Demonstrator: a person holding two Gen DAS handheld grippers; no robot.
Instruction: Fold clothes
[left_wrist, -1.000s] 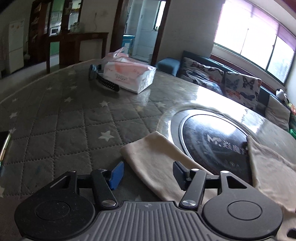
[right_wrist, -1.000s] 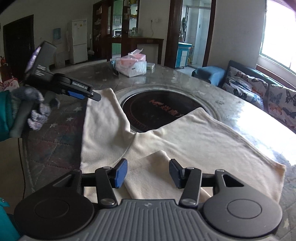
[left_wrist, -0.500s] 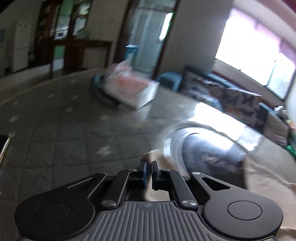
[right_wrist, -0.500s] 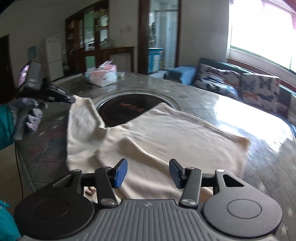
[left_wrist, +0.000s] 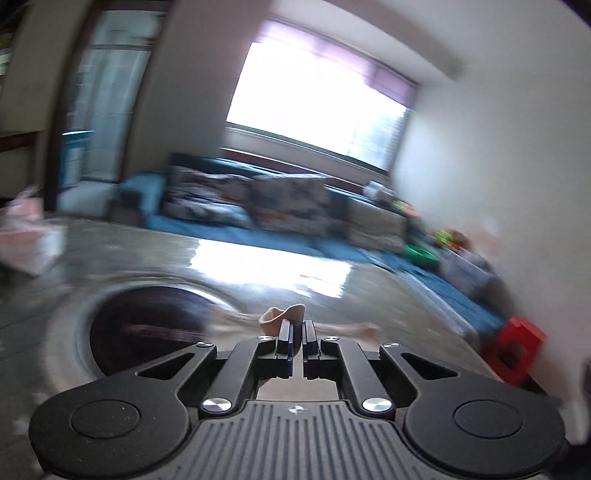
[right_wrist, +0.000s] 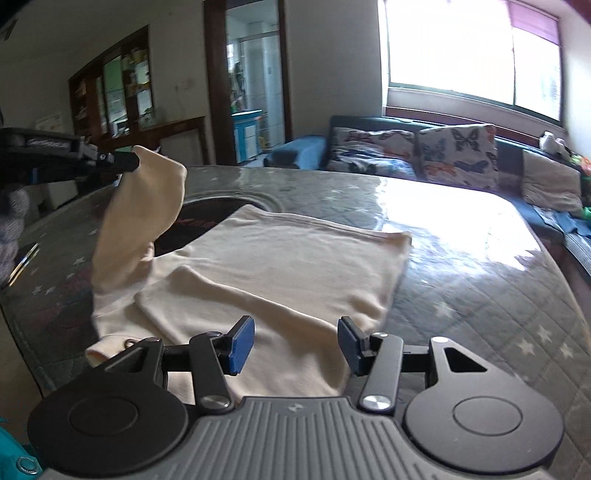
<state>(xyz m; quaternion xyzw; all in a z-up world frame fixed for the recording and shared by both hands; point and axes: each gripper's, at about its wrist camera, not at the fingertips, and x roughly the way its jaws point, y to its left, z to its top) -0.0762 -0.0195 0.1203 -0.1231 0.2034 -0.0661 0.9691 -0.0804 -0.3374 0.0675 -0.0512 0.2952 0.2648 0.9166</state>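
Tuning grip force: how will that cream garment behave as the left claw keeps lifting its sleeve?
Likely floppy: the sleeve hangs limp and curved from the left claw. Probably light, since a pinch at the tip alone holds it up. The rest of the cream garment lies flat on the quilted table cover, so it may drag rather than lift as one piece.

1. My left gripper has its jaws pressed almost together, pinching a fold of the cream garment that bunches just ahead of the tips.
2. From the right wrist view, that left gripper is raised and reaches in level from the left, with cloth hanging from its jaws.
3. My right gripper has its jaws spread wide, nothing between the blue pads, poised just above the garment's near edge.
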